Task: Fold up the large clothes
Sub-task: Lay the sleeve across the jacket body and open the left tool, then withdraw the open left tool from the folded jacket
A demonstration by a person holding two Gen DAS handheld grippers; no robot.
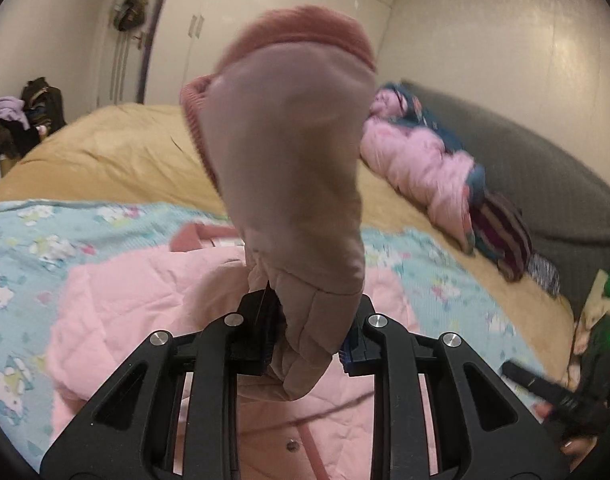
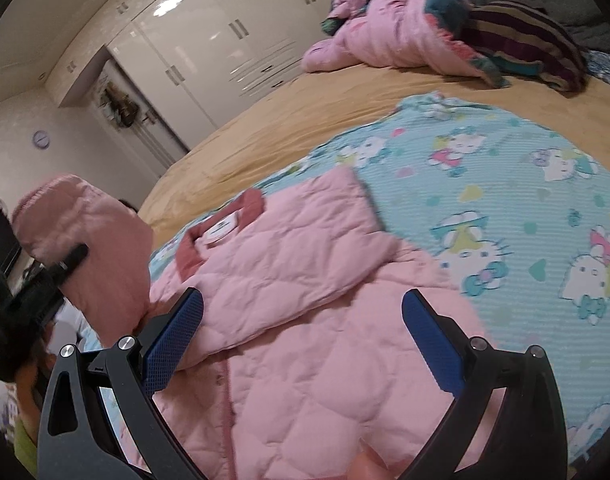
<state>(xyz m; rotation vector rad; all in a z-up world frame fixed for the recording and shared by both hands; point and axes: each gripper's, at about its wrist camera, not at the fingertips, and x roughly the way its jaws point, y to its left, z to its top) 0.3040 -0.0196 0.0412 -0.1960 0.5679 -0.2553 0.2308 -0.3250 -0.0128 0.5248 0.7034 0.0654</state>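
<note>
A pink quilted jacket [image 2: 305,380] lies on a blue cartoon-cat blanket [image 2: 505,200] on the bed. One sleeve [image 2: 297,248] is folded across its chest, below the darker pink collar [image 2: 225,224]. My left gripper [image 1: 311,332] is shut on the other sleeve [image 1: 293,160], which stands up in front of the camera with its ribbed cuff [image 1: 317,28] on top. From the right wrist that raised sleeve [image 2: 85,240] and the left gripper [image 2: 45,280] appear at the left. My right gripper [image 2: 305,332] hangs open above the jacket body, its blue pads [image 2: 173,344] wide apart and holding nothing.
A heap of pink, teal and striped clothes [image 2: 405,36] lies at the far side of the tan sheet [image 1: 125,152], against a grey headboard [image 1: 545,168]. White wardrobes [image 2: 209,48] line the wall. More clothes are piled on a chair [image 1: 29,120] beside the bed.
</note>
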